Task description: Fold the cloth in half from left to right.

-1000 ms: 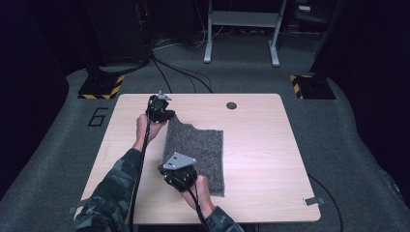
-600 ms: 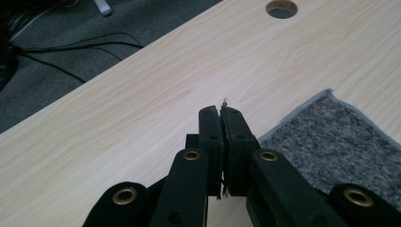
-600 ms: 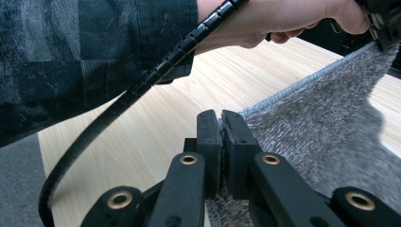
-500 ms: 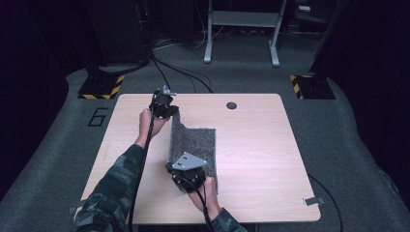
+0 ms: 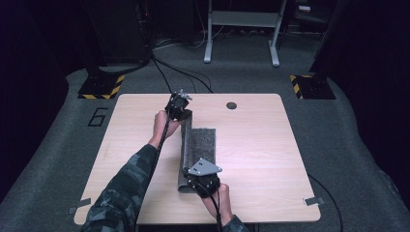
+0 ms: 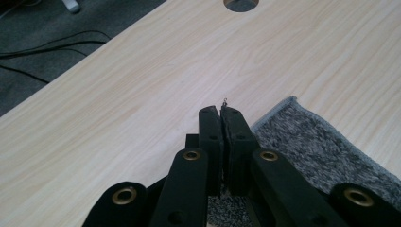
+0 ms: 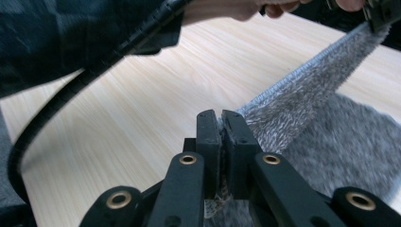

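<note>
Change: both grippers have carried the cloth's [image 5: 200, 145] left edge rightward, so the fold is about half done | Left gripper [image 5: 179, 112]: clamped on the far corner | Right gripper [image 5: 196, 180]: clamped on the near corner | Cloth: mid-table [image 5: 270, 145], left half raised | Writing: "6" [image 5: 98, 116] on the floor

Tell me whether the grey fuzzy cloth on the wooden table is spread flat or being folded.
Being folded: the grey fuzzy cloth has its left edge lifted, pinched by the left tool and right tool.
</note>
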The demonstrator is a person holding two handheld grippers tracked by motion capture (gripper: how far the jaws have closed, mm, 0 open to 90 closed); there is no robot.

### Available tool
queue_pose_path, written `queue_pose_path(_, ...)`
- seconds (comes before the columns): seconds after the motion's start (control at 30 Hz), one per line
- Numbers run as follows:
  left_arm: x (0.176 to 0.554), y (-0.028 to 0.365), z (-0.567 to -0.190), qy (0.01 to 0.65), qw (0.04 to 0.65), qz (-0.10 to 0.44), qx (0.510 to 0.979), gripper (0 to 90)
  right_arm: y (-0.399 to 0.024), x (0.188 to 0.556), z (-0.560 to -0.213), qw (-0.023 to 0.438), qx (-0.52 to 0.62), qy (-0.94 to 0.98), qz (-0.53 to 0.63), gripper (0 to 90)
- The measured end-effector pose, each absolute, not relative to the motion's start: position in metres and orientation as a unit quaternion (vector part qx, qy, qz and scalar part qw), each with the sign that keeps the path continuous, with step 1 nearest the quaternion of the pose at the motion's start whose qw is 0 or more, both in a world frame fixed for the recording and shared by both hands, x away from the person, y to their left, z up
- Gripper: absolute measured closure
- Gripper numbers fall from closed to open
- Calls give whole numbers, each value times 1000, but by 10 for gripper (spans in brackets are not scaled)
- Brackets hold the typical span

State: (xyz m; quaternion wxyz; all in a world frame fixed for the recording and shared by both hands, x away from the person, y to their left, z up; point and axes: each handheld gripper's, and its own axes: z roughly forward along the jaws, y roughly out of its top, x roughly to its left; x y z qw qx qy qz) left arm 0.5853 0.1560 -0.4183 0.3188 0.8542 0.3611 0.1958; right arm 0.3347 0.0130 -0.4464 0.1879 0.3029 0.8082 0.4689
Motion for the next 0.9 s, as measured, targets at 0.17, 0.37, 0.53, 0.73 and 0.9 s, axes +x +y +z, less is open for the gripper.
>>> queue_pose_path(0.17, 587, 144, -426, 354, 321, 189, 858, 875, 4, 334, -453, 184, 315, 808, 462, 864)
queue_pose_path(0.37, 590, 128, -435, 345, 311, 177, 868, 874, -1, 333, -464, 184, 328, 810, 450, 863)
queue_pose_path(0.53, 592, 116, -445, 341, 302, 174, 873, 873, -10, 334, -473, 180, 339, 812, 439, 862)
queue_pose_path(0.73, 594, 108, -450, 338, 292, 174, 878, 872, -16, 335, -480, 173, 356, 809, 434, 861)
queue_pose_path(0.9, 595, 101, -455, 336, 290, 170, 879, 871, -25, 336, -488, 172, 365, 810, 425, 857)
